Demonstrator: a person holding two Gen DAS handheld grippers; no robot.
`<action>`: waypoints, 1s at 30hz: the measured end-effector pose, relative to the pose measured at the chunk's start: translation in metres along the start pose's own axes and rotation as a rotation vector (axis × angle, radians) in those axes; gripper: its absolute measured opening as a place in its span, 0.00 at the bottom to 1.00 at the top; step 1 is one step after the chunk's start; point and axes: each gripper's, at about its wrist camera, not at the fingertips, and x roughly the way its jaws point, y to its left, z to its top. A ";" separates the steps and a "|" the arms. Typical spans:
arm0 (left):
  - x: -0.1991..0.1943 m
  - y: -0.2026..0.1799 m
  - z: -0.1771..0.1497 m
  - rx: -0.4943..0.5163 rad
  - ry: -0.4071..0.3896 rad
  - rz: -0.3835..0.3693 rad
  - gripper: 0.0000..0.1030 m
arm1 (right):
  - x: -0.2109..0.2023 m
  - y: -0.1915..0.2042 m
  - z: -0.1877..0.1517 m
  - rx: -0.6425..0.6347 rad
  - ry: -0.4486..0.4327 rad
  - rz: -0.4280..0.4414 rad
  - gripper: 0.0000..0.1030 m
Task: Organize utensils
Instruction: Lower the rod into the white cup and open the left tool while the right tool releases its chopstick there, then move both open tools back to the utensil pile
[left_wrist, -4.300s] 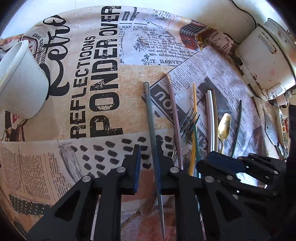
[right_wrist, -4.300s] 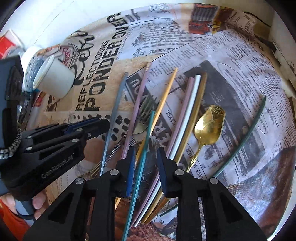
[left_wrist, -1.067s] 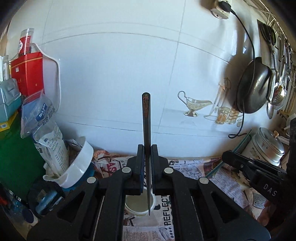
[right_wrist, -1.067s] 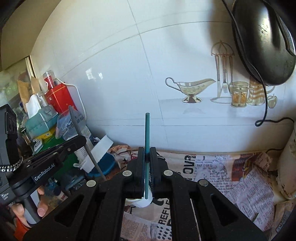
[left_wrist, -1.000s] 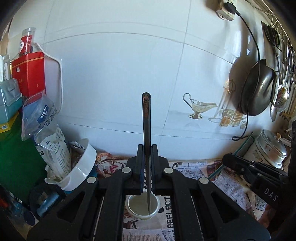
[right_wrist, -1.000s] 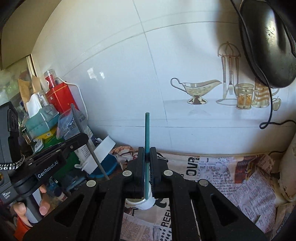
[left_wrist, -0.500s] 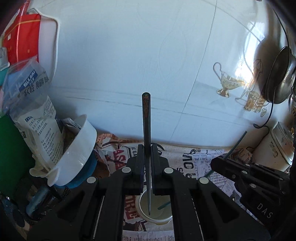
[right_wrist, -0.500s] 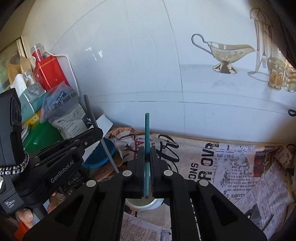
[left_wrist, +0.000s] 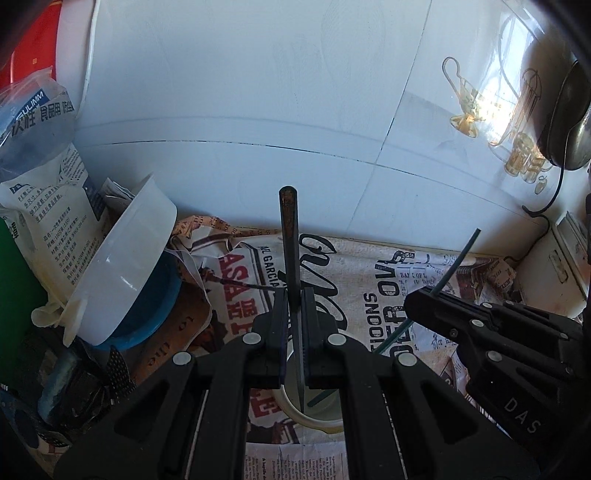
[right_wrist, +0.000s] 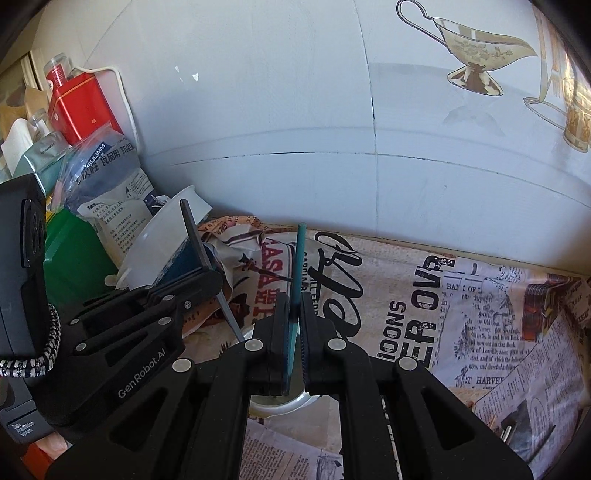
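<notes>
My left gripper (left_wrist: 293, 295) is shut on a dark grey utensil (left_wrist: 289, 236) that stands upright, its thin lower end reaching down into the white cup (left_wrist: 325, 425) below the fingers. My right gripper (right_wrist: 294, 299) is shut on a teal utensil (right_wrist: 298, 258), also upright over the same cup (right_wrist: 275, 405). In the left wrist view the right gripper (left_wrist: 424, 301) sits close on the right, and the teal utensil (left_wrist: 456, 262) slants down into the cup. In the right wrist view the left gripper (right_wrist: 201, 282) is at the left with the grey utensil (right_wrist: 192, 236).
A newspaper-print cloth (left_wrist: 373, 280) covers the counter. A tilted white bowl (left_wrist: 122, 266) on a blue lid and a food bag (left_wrist: 44, 155) crowd the left. A red tin (right_wrist: 81, 107) stands behind. A white appliance (left_wrist: 554, 269) is at the right, the tiled wall close behind.
Both grippers have sunk and tipped downward towards the cup. The cup has come closer under the fingers, and the lower ends of both utensils now reach inside it.
</notes>
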 end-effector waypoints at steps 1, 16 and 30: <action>-0.001 0.000 0.000 0.004 0.003 -0.001 0.04 | 0.000 0.000 0.000 0.003 0.006 0.002 0.06; -0.045 -0.017 0.004 0.061 -0.033 -0.003 0.11 | -0.045 -0.006 -0.001 -0.007 -0.047 -0.024 0.33; -0.107 -0.075 0.001 0.111 -0.144 -0.026 0.59 | -0.136 -0.043 -0.028 0.023 -0.184 -0.117 0.52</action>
